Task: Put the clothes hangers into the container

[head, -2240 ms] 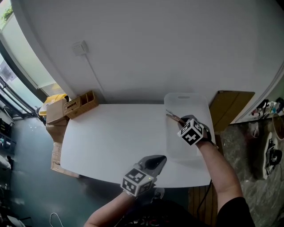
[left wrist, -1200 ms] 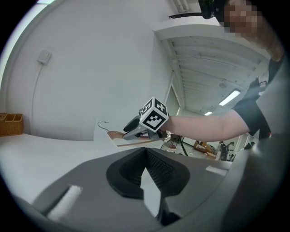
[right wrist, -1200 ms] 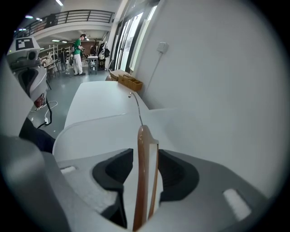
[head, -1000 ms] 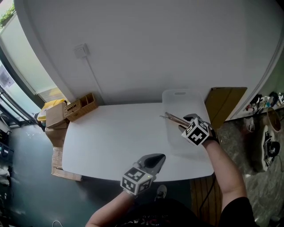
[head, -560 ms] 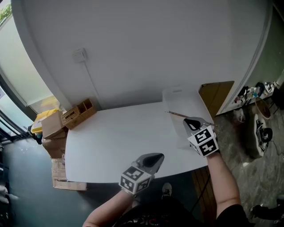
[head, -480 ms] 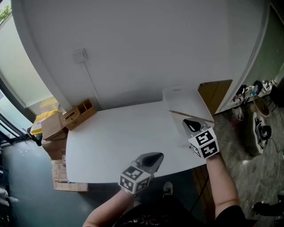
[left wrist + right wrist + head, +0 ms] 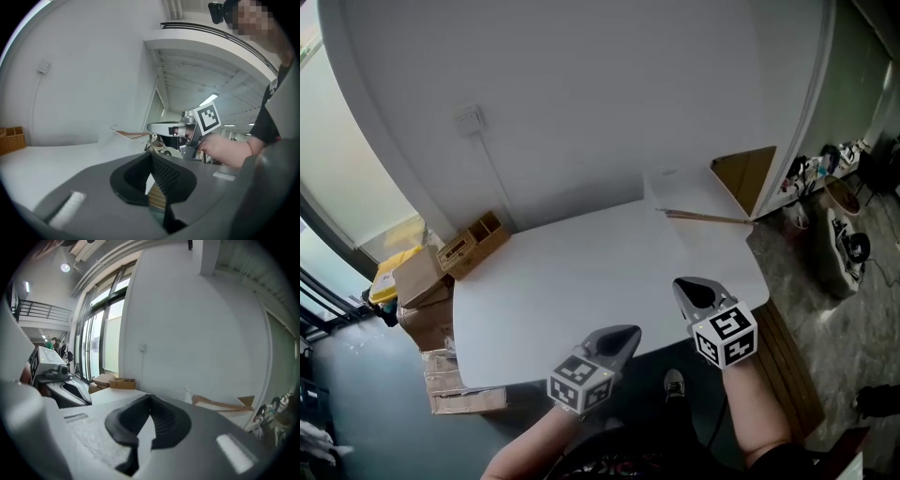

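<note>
A single wooden hanger (image 7: 708, 217) lies at the container (image 7: 661, 178) on the far right corner of the counter (image 7: 572, 272). In the head view its long axis runs left to right, dipping a little toward the right, with the thin metal hook at its left end. The hanger is a slim, pale brown bar of smooth wood. The container is a rounded-cornered tub of cloudy, see-through plastic, so faint that it nearly merges with the white top. From the gripper views the hanger sits high in the tub, but whether it leans on the rim or rests inside I cannot tell. The counter is a matte white slab with rounded corners, set against a plain white wall (image 7: 581, 94) that carries a socket (image 7: 469, 119). The left claw (image 7: 628, 334) is held over the counter's near edge, its ribbed dark pads pressed together with nothing between them. The right claw (image 7: 687, 285) is just beside it to the right, well apart from the hanger, likewise pressed together and empty. A small slatted wooden box (image 7: 473, 242) stands on the far left corner, with cartons (image 7: 417, 277) beyond it on the floor.
</note>
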{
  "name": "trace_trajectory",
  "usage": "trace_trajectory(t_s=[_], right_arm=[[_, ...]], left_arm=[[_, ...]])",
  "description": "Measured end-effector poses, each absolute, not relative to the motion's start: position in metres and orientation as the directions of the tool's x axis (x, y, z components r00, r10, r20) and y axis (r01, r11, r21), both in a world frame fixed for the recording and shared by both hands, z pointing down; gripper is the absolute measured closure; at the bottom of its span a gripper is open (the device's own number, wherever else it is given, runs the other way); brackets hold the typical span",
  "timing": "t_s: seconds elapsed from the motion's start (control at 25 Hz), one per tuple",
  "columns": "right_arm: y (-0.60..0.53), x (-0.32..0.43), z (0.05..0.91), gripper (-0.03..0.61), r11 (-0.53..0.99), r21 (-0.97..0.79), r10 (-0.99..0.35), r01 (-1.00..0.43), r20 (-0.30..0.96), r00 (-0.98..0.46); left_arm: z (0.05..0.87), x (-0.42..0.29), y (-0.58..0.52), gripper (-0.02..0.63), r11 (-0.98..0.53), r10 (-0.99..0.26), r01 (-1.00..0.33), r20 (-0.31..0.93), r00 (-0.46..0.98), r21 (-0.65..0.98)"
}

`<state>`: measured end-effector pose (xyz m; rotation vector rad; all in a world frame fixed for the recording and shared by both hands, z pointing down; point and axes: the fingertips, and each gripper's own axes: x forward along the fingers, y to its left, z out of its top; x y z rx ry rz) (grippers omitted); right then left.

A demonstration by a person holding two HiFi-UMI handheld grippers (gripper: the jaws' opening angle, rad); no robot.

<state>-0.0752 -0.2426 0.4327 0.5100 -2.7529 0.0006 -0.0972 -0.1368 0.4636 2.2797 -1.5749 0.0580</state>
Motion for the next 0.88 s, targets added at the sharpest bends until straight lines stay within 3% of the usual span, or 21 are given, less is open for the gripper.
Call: trace_trajectory(t_s=[0.4,0.88], right_arm=[[-0.146,-0.039,0.472,0.577,0.914,-0.067,-0.356,-0.401,0.347,-0.868],[-0.072,0.001,0.489,0.577,0.911,-0.090,-0.338,-0.402,0.394,-0.855]], left_arm=[[0.493,-0.070,-0.074,0.609,-0.357,-0.858,-0.883,0.266,0.439,0.306],[0.506,-0.041,-0.043,0.609,-0.394,-0.834,-0.859,0.265,0.483,0.327]])
